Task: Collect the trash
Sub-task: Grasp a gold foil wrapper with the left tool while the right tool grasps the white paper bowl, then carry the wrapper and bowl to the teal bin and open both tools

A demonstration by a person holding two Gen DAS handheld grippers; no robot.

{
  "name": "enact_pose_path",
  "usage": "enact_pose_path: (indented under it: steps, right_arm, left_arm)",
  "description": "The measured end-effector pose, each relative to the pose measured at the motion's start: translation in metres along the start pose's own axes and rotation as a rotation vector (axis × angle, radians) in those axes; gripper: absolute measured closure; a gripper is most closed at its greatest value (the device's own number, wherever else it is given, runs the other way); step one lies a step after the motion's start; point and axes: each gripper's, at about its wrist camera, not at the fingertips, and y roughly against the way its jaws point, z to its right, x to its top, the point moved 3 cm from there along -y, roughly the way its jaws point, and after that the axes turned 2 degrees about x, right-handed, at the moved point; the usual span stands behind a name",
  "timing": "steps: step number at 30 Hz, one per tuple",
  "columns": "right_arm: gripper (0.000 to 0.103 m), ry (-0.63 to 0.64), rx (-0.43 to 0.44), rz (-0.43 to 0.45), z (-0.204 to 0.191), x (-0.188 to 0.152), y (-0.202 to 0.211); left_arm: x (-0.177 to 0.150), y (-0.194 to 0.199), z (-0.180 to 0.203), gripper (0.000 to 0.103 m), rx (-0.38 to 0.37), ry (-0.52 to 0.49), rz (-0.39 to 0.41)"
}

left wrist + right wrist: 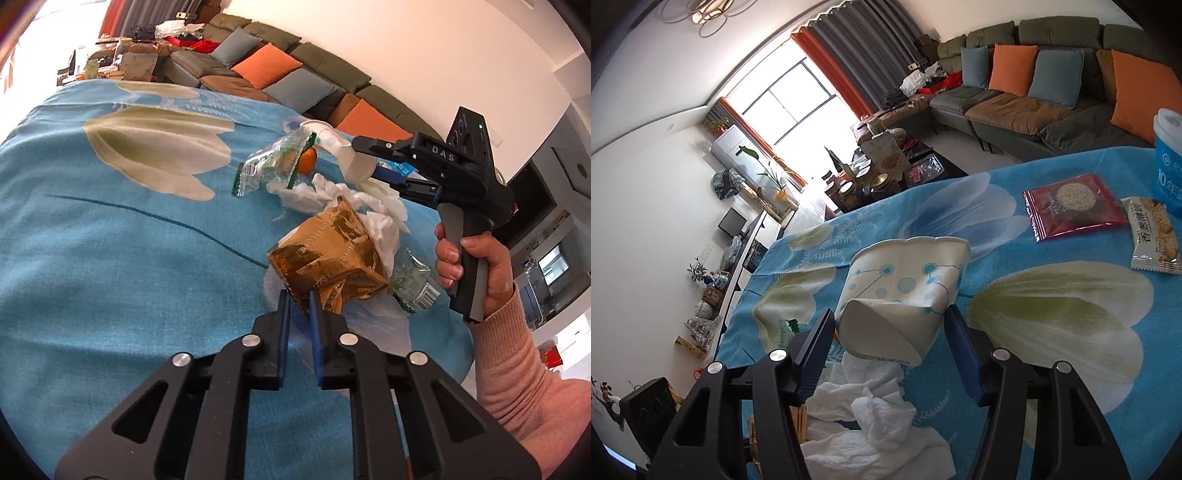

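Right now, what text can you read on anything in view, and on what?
"DAS": on the right gripper body.
"10年": on the blue-and-white tub; the rest is cut off.
"BIONI...", partly readable: on the gold foil bag.
Cracker packet: Chinese print, too blurred.
Red snack packet: too small.

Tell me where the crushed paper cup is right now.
The paper cup sits between the right hand-held gripper fingers, above the crumpled tissues on the blue tablecloth.
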Motion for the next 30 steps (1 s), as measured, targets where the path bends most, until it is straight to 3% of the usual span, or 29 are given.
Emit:
enact_pose_path:
  steps: [17, 30]
  right_arm:
    - [0.049, 0.087, 0.098, 0.091, -0.044, -0.025, 0.045]
    - [0.051, 0.156, 0.198, 0.048, -0.095, -0.052, 0.033]
  left_arm:
    - [-0.009, 0.068, -0.010, 0.101, 0.020, -0.022, 0.135]
    - [-0.034, 0.132, -0.040, 0.102, 0.110, 0.032, 0.223]
